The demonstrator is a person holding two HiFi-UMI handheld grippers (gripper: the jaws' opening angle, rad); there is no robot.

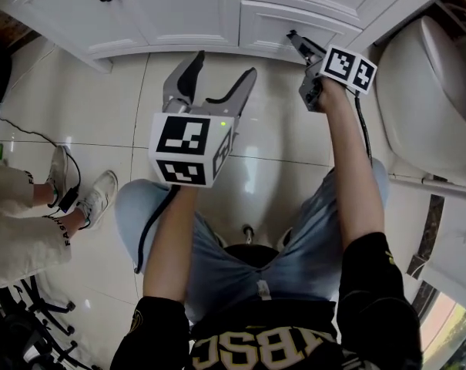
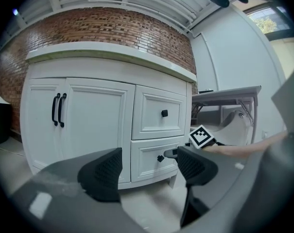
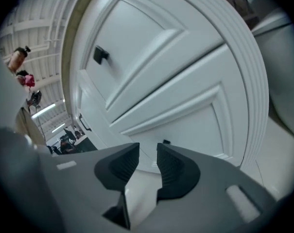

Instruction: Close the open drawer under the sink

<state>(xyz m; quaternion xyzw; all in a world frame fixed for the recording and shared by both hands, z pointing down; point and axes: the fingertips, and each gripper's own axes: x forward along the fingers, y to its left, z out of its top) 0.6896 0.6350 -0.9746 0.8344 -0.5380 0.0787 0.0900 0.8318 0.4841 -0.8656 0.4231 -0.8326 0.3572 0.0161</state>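
The white vanity (image 1: pixel 217 14) has two stacked drawers on its right side. The lower drawer (image 2: pixel 154 157) carries a small black knob (image 2: pixel 160 158) and its front looks about flush with the cabinet. My right gripper (image 1: pixel 292 35) points at that drawer front, close beside the knob (image 3: pixel 166 141). Its jaws stand almost together with nothing between them. The same gripper (image 2: pixel 170 153) shows in the left gripper view next to the knob. My left gripper (image 1: pixel 225 66) hangs open and empty over the floor, well back from the cabinet. The upper drawer (image 3: pixel 132 47) is shut.
A white toilet (image 1: pixel 429 91) stands close on the right. Two cabinet doors with black handles (image 2: pixel 59 109) lie to the left. Another person's feet in sneakers (image 1: pixel 86 195) and a cable (image 1: pixel 32 137) are on the tiled floor at left, with a chair base (image 1: pixel 32 322) below them.
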